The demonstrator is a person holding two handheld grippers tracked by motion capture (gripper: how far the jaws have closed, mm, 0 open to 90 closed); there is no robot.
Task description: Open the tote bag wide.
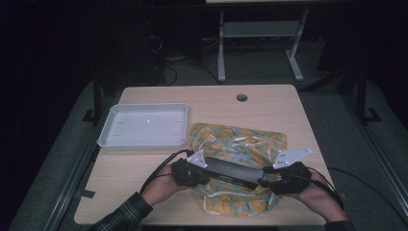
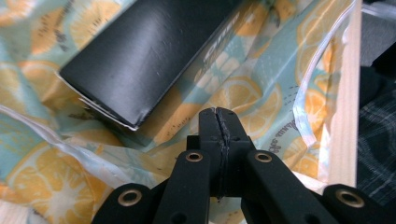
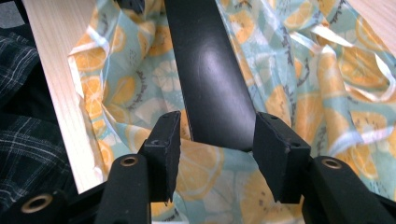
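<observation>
High view, layout: black box point(image 1: 230, 172) lies on the citrus-print bag point(image 1: 238, 144) at the near edge of the surface point(image 1: 269, 103), long axis running left to right between both hands.
Left claw point(image 2: 218, 114): closed, pinching bag film; box end just ahead and to its left.
Right claw point(image 3: 215, 135): parted, box end between the jaws, pads clear.
Writing: pale print on the box side, unreadable.
Tray point(image 1: 144, 126): far left.
</observation>
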